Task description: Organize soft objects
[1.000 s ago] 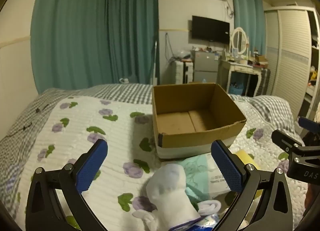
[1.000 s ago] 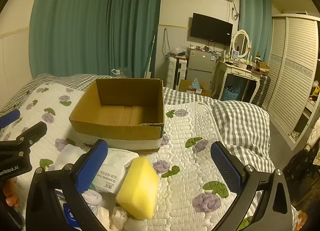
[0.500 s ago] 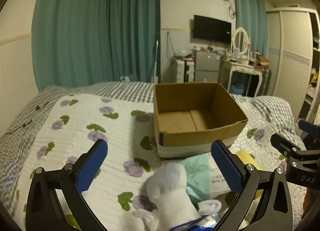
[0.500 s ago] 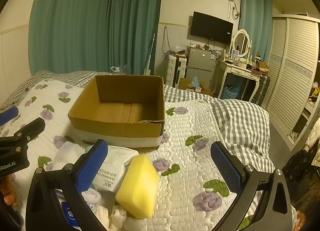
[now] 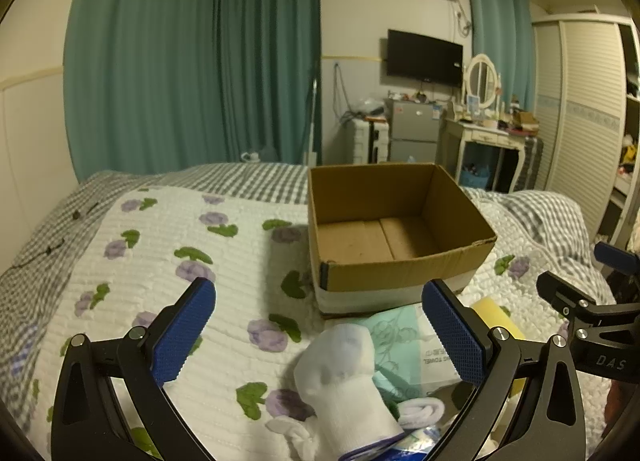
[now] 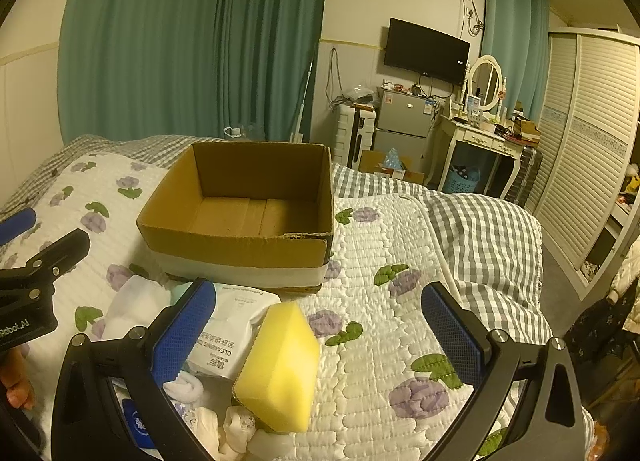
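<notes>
Yellow sponge [image 6: 280, 365] fully shows only rightward.

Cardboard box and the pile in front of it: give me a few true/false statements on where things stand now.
1. The cardboard box holds nothing. True.
2. The yellow sponge lies inside the box. False: it sits on the quilt in front of it.
3. The right gripper is shut on the sponge. False: its jaws are open.
4. The left gripper is open above the white sock. True.
</notes>
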